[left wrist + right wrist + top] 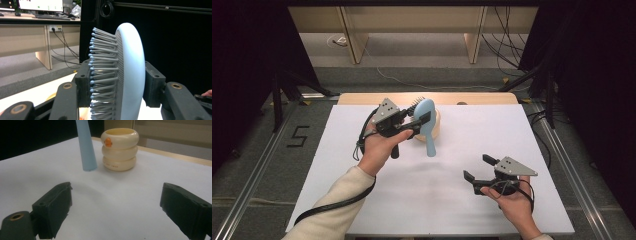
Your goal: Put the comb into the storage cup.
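Nearest you on the white worktop (pixel 362 200), your right tool (pixel 475 167) sits low in your right hand (pixel 514 202) with its jaws spread wide and nothing between them; its own camera looks across bare surface between the two black pads. Farther out and to the left, your left hand (pixel 379 147) holds the left tool (pixel 419 119) raised, its jaws clamped on the head of a pale blue hairbrush (pixel 427 125), one pad against the smooth back and the other on the bristle side (pixel 102 70). That brush hangs handle down, the handle end just above the worktop. Just behind it stands a cream ringed cup (pixel 120 148) with an orange mark, near the worktop's far edge.
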Demonstrator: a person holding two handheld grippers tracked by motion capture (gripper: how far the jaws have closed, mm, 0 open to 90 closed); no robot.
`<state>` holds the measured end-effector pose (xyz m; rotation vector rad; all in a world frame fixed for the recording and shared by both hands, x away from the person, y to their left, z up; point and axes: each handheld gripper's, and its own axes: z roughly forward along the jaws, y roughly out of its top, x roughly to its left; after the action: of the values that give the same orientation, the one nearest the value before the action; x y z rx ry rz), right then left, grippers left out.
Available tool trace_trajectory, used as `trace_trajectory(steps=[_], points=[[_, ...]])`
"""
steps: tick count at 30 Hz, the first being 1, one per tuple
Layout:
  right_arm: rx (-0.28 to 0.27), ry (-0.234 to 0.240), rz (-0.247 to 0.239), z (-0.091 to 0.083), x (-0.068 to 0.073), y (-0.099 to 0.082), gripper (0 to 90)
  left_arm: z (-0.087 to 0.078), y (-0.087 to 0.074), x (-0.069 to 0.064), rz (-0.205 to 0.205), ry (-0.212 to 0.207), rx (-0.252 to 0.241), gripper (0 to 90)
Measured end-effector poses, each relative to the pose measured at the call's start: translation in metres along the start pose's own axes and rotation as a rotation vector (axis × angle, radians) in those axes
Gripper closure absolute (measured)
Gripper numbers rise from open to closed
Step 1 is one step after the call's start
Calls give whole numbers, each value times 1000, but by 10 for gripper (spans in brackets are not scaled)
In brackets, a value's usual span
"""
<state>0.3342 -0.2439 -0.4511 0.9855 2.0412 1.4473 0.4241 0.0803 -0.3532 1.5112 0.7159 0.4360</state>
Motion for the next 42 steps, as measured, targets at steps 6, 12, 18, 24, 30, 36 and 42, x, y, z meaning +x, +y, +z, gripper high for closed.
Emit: trace_trajectory(steps=[6,12,18,24,30,36,42], points=[[-2,-2,4,-2,-1,-2,119,1,6,2,20,6,-6,505],[-7,-5,7,-3,-1,-3,121,1,11,5,27,5,-11,505],[-5,-9,5,-4,-1,-4,121,1,14,6,30,0,-12,506],[-6,-10,7,-5,-2,-4,121,2,19,7,38,-5,-15,506],[-1,-12,10,-5,-2,-6,124,3,23,8,41,-9,-17,506],[-2,-14,11,-6,-3,-6,124,4,24,8,41,-19,-16,505],[0,-11,7,-5,-2,-6,124,5,26,8,43,-22,-18,505]])
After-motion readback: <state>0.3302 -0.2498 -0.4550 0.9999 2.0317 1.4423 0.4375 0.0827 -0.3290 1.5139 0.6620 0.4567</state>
